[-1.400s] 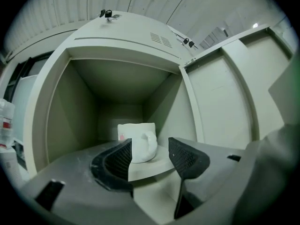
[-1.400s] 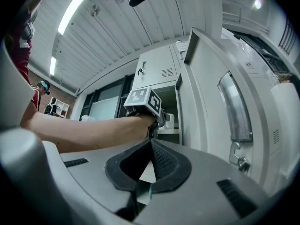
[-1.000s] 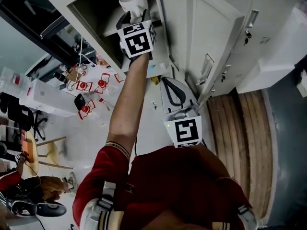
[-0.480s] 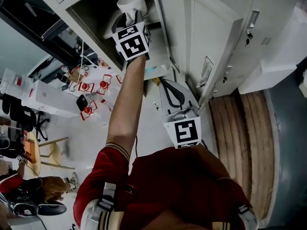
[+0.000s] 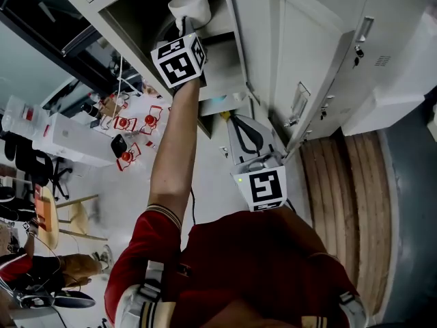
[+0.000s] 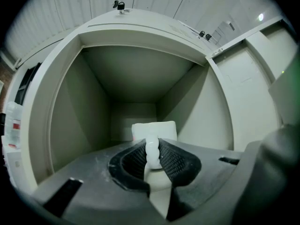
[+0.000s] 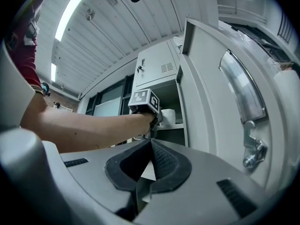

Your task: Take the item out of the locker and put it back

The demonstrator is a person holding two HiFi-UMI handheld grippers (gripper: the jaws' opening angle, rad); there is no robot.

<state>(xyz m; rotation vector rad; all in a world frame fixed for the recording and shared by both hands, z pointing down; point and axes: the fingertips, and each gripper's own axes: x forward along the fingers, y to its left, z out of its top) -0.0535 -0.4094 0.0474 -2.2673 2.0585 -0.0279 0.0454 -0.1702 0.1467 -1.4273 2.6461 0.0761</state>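
A white mug [image 5: 191,5] stands inside the open top locker compartment [image 5: 136,19]. In the left gripper view the mug [image 6: 154,129] is straight ahead on the locker floor, handle toward me. My left gripper [image 6: 152,153] is reached into the locker [image 6: 70,116], its jaws closing with the mug's handle between them and the pads touching both sides. From the head view the left gripper [image 5: 183,27] sits right under the mug. My right gripper [image 7: 150,143] is shut and empty, held low near my chest [image 5: 247,134]; it sees the mug [image 7: 168,117] from afar.
The open locker door [image 5: 300,67] stands to the right of the compartment, and it fills the right side [image 7: 215,107] of the right gripper view. More closed lockers [image 5: 382,53] lie further right. A white box [image 5: 61,139] and red-and-white items [image 5: 130,121] lie at left.
My left gripper has moved a little left and further in toward the mug, and its jaws have come in round the handle. The right gripper has stayed put.
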